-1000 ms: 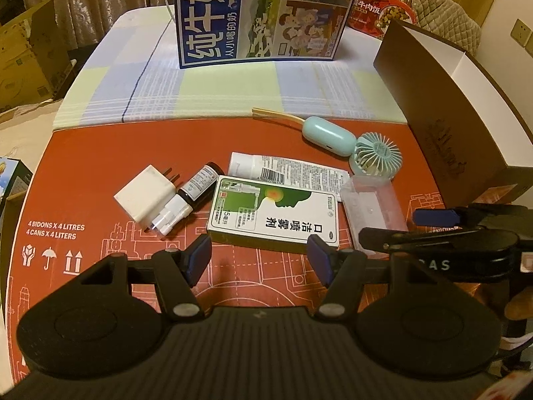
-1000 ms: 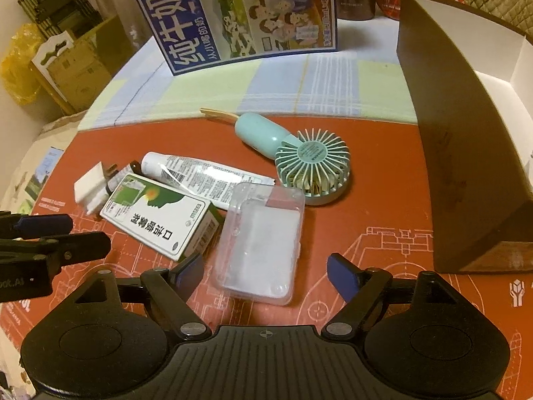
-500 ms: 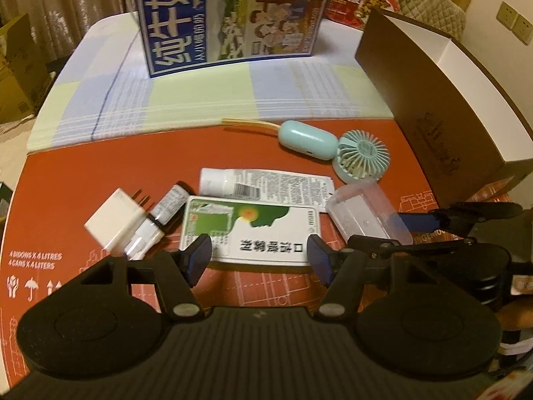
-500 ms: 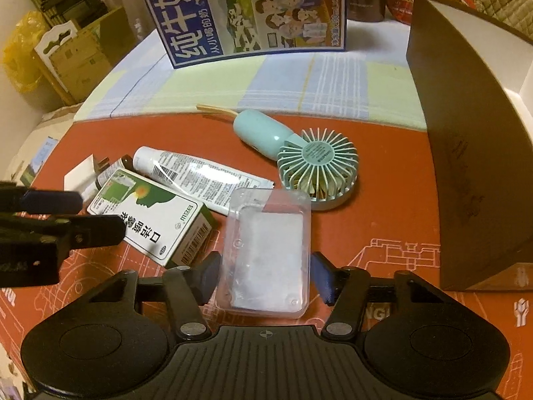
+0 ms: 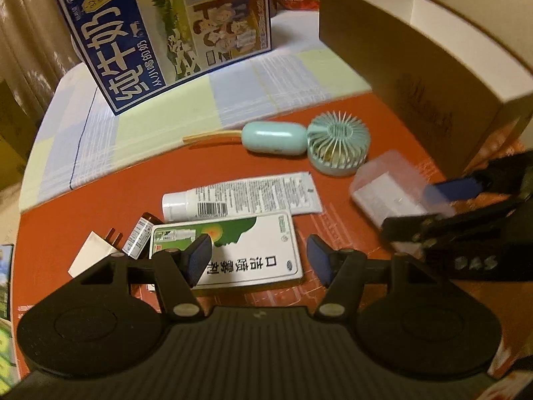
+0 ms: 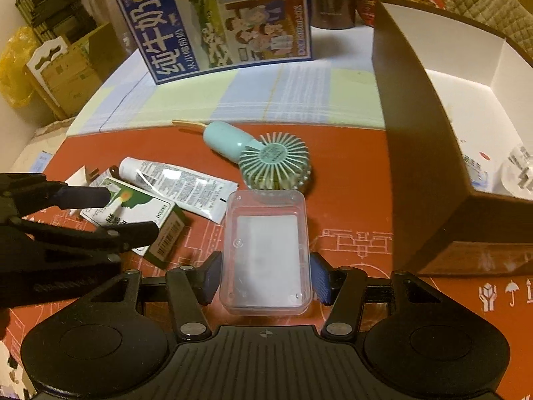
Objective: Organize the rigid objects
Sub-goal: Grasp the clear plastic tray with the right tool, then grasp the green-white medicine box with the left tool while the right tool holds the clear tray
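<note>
My right gripper [image 6: 266,276] is shut on a clear plastic case [image 6: 266,253], its blue pads pressing both long sides. The left wrist view shows that case [image 5: 386,186] at the right, low over the red mat [image 5: 83,183], in the right gripper [image 5: 423,206]. My left gripper [image 5: 258,261] stands open above a green-and-white carton [image 5: 240,246], touching nothing. A white tube [image 5: 240,193], a mint hand fan [image 5: 338,140], a white plug [image 5: 91,255] and a small bottle [image 5: 138,236] lie loose on the mat.
An open brown box [image 6: 416,133] with a white inside stands at the right and holds a few small items. A big blue milk carton [image 6: 216,20] stands upright at the back on a checked cloth. Cardboard boxes sit beyond the left edge.
The right jaws closed onto the clear case, which now sits between the pads. The left gripper moved forward over the green-and-white carton and rolled.
</note>
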{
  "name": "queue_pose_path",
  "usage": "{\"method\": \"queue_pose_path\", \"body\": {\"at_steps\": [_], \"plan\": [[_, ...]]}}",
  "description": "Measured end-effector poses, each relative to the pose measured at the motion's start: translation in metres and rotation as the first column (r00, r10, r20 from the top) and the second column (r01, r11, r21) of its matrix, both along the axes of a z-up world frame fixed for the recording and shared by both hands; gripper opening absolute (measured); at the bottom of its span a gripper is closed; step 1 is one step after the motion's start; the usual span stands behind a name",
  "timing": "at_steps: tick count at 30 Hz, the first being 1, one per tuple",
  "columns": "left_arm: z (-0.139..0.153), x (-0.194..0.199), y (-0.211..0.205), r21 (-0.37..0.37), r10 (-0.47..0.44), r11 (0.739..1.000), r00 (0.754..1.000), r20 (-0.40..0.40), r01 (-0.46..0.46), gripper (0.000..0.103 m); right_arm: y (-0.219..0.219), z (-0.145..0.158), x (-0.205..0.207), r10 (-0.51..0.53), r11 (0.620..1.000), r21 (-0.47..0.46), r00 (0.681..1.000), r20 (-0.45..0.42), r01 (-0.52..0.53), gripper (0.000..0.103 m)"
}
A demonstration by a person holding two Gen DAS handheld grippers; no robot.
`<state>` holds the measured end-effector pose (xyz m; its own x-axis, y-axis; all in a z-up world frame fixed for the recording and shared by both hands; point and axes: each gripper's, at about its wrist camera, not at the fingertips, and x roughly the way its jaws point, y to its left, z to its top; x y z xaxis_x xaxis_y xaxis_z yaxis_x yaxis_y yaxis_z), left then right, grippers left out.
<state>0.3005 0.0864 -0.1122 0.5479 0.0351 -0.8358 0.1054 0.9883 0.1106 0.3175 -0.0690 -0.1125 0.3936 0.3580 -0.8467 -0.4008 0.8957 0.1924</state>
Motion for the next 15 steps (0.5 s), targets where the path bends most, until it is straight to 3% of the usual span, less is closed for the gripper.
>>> {"method": "queue_pose_path", "body": {"at_steps": [4, 15], "plan": [[-0.005, -0.008, 0.002, 0.044, 0.017, 0.999, 1.000, 0.001, -0.017, 0.060, -0.004, -0.001, -0.003, 0.001, 1.000, 0.002, 1.000, -0.009, -0.001, 0.052], [-0.003, -0.049, 0.053, 0.011, 0.186, 0.983, 0.981, -0.050, -0.186, 0.059, -0.014, -0.007, -0.004, -0.017, 1.000, 0.010, 0.999, -0.037, 0.017, 0.052]]}}
